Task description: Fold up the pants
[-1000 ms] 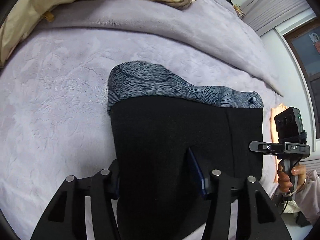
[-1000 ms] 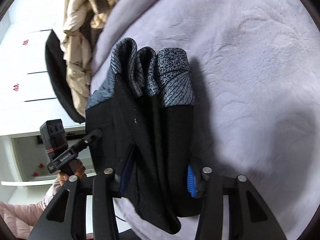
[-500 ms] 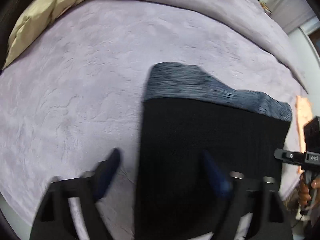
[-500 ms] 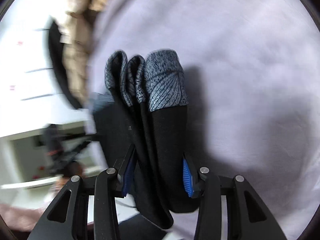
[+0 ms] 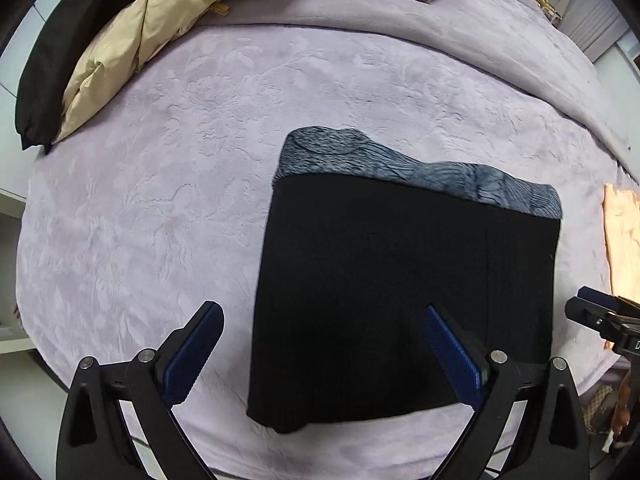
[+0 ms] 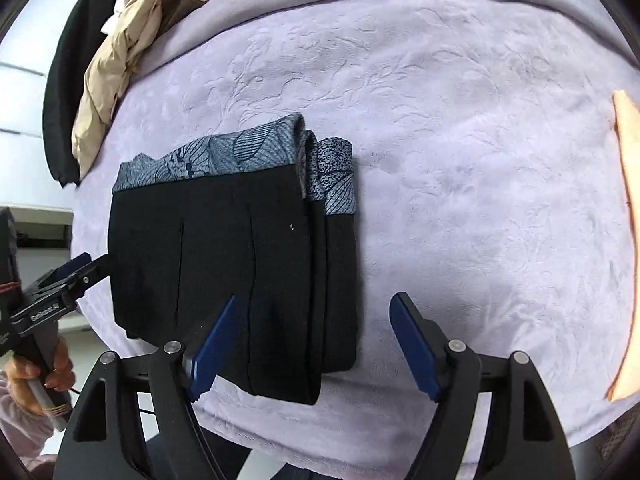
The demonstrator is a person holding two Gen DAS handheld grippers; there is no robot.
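Lilac blanket (image 5: 168,200) covering the bed | left gripper (image 5: 320,344) and right gripper (image 6: 316,340) both hovering spread wide, gripping nothing | pants (image 5: 400,288) lying folded near the bed's front edge, black with grey patterned band at far end | right view alone showing stacked layers (image 6: 336,184) | coats (image 5: 132,52) sitting beyond.

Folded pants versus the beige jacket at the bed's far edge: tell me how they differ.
The folded pants are black with a grey leaf-print band; the beige jacket is plain. The pants lie flat in a neat stacked rectangle near both open grippers, while the jacket sits crumpled in a heap at the far edge. Both rest on the lilac blanket, and neither is gripped.
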